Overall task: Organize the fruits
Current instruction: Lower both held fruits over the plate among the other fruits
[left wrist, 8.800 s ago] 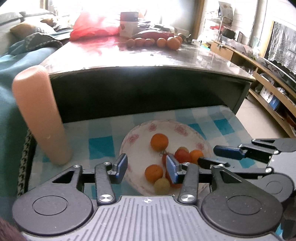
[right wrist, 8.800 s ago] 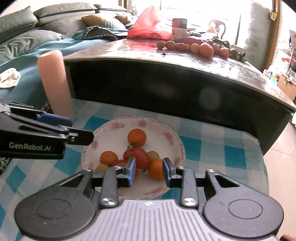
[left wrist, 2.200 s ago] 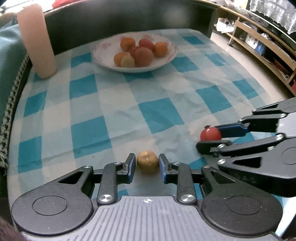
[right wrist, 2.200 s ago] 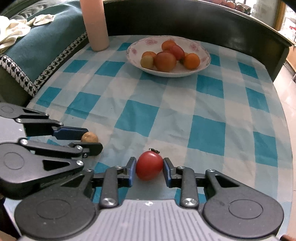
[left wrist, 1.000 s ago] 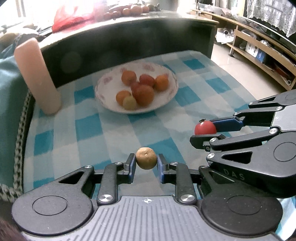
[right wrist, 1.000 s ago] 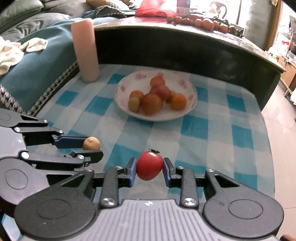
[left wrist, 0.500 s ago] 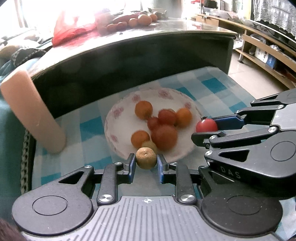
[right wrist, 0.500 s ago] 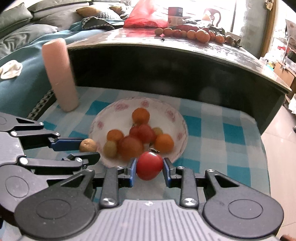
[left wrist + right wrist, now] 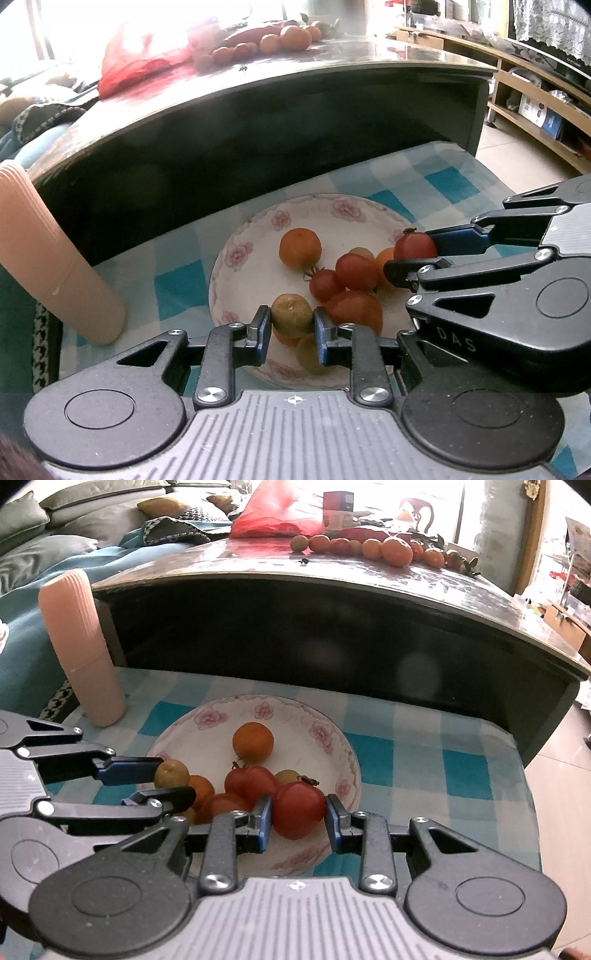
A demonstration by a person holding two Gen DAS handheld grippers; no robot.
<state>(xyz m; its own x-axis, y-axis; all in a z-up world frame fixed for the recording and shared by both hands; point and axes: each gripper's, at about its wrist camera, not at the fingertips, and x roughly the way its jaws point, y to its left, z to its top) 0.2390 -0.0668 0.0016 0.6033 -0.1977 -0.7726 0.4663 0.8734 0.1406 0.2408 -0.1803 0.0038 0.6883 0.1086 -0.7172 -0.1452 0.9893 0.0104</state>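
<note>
A white floral plate (image 9: 240,254) (image 9: 332,738) on the blue checked cloth holds several oranges and tomatoes. My left gripper (image 9: 291,325) is shut on a small yellowish-brown fruit (image 9: 291,314) (image 9: 171,773) just above the plate's near left side. My right gripper (image 9: 299,818) is shut on a red tomato (image 9: 299,808) (image 9: 413,247) above the plate's near right rim. An orange (image 9: 300,246) (image 9: 253,742) lies alone at the plate's far side. The two grippers hang side by side over the plate.
A pink cylinder (image 9: 48,258) (image 9: 81,646) stands left of the plate. Behind the plate rises a dark table front (image 9: 258,133), with more fruit (image 9: 369,546) and a red bag (image 9: 273,513) on top. The cloth's edge (image 9: 532,812) drops off at the right.
Both grippers have carried their fruits forward from the near cloth to above the plate. Each grip stays shut on its fruit.
</note>
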